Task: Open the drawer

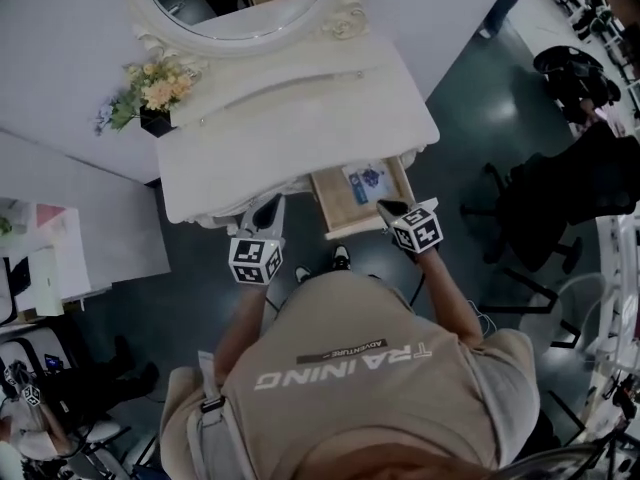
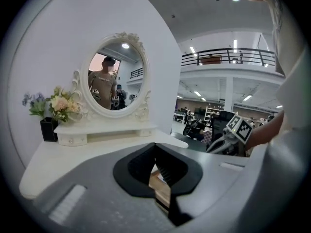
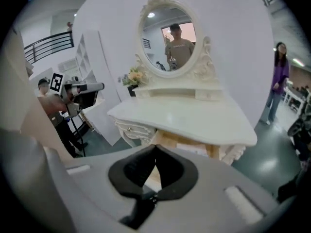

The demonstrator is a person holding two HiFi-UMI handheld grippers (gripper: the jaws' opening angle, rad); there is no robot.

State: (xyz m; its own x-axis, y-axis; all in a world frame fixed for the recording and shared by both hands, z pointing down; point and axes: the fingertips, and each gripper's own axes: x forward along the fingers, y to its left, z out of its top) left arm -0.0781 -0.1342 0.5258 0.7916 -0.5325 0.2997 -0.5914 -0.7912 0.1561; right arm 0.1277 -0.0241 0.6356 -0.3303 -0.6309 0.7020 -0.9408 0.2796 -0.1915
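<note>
The white vanity table (image 1: 300, 118) has its wooden drawer (image 1: 360, 196) pulled out under the right part of the top, with a blue-printed item lying inside. My right gripper (image 1: 390, 208) hovers just above the drawer's front right corner, shut with nothing between its jaws. My left gripper (image 1: 268, 208) is by the table's front edge, left of the drawer, shut and empty. In the right gripper view the shut jaws (image 3: 155, 147) point down at the open drawer (image 3: 182, 142). In the left gripper view the shut jaws (image 2: 155, 144) point across the tabletop.
An oval mirror (image 1: 240, 3) and a black vase of flowers (image 1: 150, 93) stand at the table's back. A second small drawer with a knob (image 3: 131, 128) is shut on the left. Black office chairs (image 1: 560, 188) stand to the right. A person in purple (image 3: 278, 76) stands far right.
</note>
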